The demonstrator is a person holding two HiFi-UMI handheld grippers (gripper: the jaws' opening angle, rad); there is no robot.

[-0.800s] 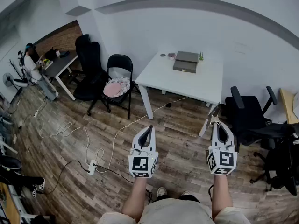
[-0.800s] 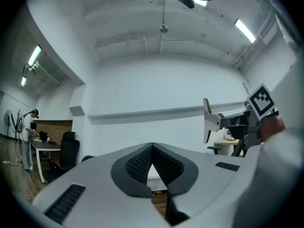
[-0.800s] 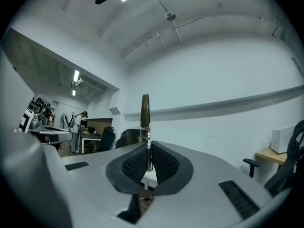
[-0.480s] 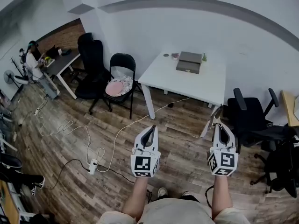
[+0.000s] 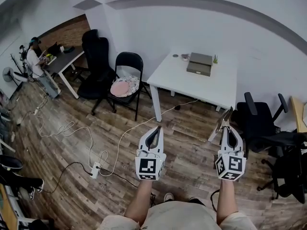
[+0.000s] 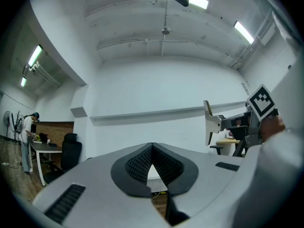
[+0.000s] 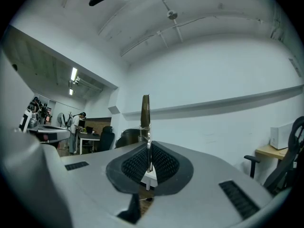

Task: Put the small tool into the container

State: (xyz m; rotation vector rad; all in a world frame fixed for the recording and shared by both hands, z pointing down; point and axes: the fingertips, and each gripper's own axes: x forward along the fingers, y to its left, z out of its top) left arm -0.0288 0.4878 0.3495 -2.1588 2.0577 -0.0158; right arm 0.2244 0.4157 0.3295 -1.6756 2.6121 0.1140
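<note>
- At the right gripper (image 7: 148, 148): jaws clamped on the small tool (image 7: 145, 113), a thin flat piece gripped at its low end and standing out past the tips
- At the left gripper (image 6: 152, 146): jaws pressed together tip to tip, with nothing between them
- Both held about level in front of the body, above the wooden floor (image 5: 192, 171) and well apart from the white table (image 5: 192, 87)
- Probably the container: the grey box (image 5: 200, 64) at the far side of that table, near the wall and beside a small plant (image 5: 215, 59); not possible to tell from here whether open on top
- Judged as the carrying step: tool in the grip, container not yet reached
- To do it well: walk up to the near edge of the table first, hold the clamp firm against any turning of the thin tool in the pads, and bring the tip over the box before opening
- Better to use the free left gripper for a lid, if any
- In the way: a cable (image 5: 132, 127) lying across the floor toward the table, and a power strip (image 5: 95, 170) more to the left; step over with care
- Left of the table a folding chair (image 5: 128, 63) with a pink cushion (image 5: 124, 86), right of it a black office chair (image 5: 261, 121); best to approach between the two
- Far at the left a person (image 5: 34, 60) at a desk (image 5: 62, 63), well apart from the route
</note>
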